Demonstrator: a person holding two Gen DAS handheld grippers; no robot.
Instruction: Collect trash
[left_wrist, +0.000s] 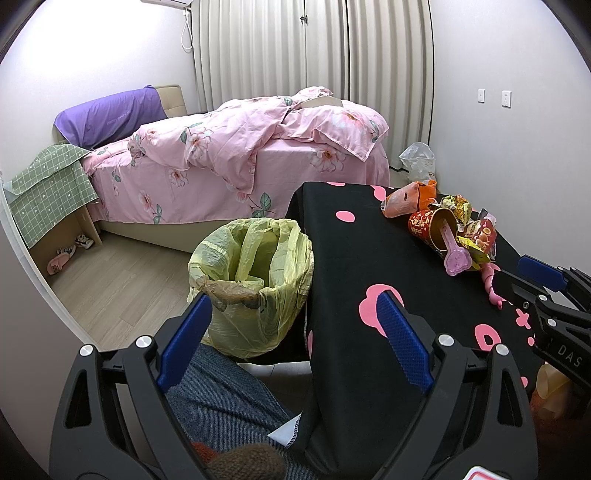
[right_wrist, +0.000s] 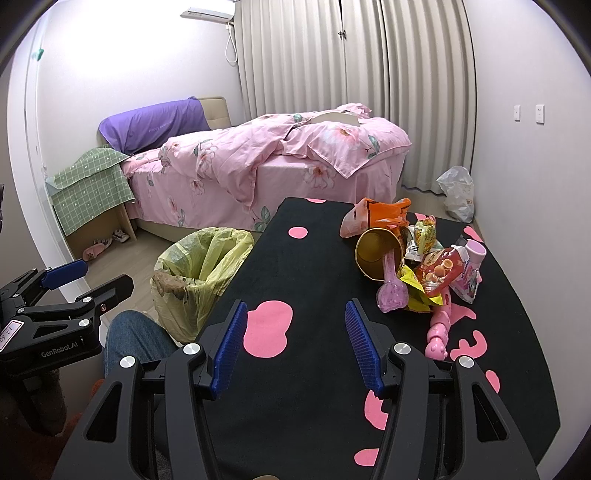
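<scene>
Bedroom; black, pink-spotted counter (right_wrist: 317, 258). Tipped paper cup (right_wrist: 376, 254) opens toward 6 o'clock beside wrappers (right_wrist: 439, 273). Left tongs (left_wrist: 291, 325) and right tongs (right_wrist: 295, 332) released.

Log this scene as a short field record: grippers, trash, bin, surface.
left gripper: open, empty, over the table's bin-side edge
right gripper: open, empty, above the table
trash pile: wrappers, tipped paper cup, pink toy pieces, on the table's far right
bin: yellow liner, on the floor left of the table
table: black cloth, pink shapes
</scene>
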